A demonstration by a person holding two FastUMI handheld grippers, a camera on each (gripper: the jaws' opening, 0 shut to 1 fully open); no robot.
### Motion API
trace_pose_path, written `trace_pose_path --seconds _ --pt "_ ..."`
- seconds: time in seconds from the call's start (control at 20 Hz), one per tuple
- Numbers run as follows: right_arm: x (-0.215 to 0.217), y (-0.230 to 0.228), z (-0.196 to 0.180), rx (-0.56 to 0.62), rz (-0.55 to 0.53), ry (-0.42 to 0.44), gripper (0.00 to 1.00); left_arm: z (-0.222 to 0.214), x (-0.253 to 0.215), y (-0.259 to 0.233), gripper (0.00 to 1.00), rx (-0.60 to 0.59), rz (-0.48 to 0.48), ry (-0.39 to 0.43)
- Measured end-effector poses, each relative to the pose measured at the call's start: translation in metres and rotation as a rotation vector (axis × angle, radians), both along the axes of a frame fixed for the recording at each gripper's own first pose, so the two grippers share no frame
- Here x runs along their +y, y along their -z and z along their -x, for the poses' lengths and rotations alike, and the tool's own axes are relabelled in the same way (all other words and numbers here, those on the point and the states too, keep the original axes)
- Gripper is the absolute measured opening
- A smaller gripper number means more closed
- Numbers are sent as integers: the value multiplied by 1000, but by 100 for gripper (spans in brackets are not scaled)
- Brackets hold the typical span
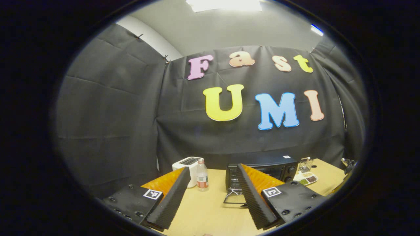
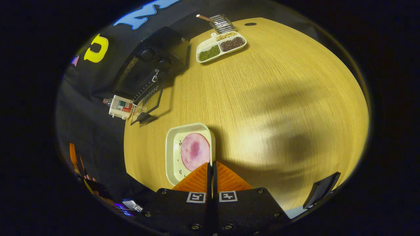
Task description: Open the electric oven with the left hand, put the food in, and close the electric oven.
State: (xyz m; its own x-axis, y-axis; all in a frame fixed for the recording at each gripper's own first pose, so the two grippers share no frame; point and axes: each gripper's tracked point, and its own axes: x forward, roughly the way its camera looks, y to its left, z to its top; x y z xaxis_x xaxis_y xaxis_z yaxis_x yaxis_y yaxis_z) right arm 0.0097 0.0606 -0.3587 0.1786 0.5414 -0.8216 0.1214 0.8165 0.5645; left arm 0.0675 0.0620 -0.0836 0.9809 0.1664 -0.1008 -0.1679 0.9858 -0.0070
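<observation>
Oven (image 2: 147, 70) door already down, and the right hand-held gripper (image 2: 211, 170), fingers pinched together on the near rim of the plate (image 2: 172, 154) just ahead, has stiff, slick ware to carry with floppy pink meat (image 2: 195, 151) liable to slide, while the left hand-held gripper (image 1: 213, 196) hangs wide open.

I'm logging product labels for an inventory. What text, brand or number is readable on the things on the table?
None is readable.
Clear plastic bottle: red label, too blurred.
Black electric oven: small white sticker on top, too small.
Left gripper and right gripper: square black-and-white markers, patterns, no words.
</observation>
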Motion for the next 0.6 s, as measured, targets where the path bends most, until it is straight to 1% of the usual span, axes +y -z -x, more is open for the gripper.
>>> trace_pose_path --seconds 0.25,0.35,0.45,0.6 --pt "17 -18 -5 -11 -97 34 0 -2 1 1 90 -3 -5 8" --pt "26 -23 -5 -5 -125 40 1 -4 2 2 100 0 -2 9" --pt "35 -28 -5 -5 -163 46 0 -3 5 2 100 3 0 8" --pt "50 -42 -14 -7 -238 92 0 -4 10 3 100 3 -9 4"
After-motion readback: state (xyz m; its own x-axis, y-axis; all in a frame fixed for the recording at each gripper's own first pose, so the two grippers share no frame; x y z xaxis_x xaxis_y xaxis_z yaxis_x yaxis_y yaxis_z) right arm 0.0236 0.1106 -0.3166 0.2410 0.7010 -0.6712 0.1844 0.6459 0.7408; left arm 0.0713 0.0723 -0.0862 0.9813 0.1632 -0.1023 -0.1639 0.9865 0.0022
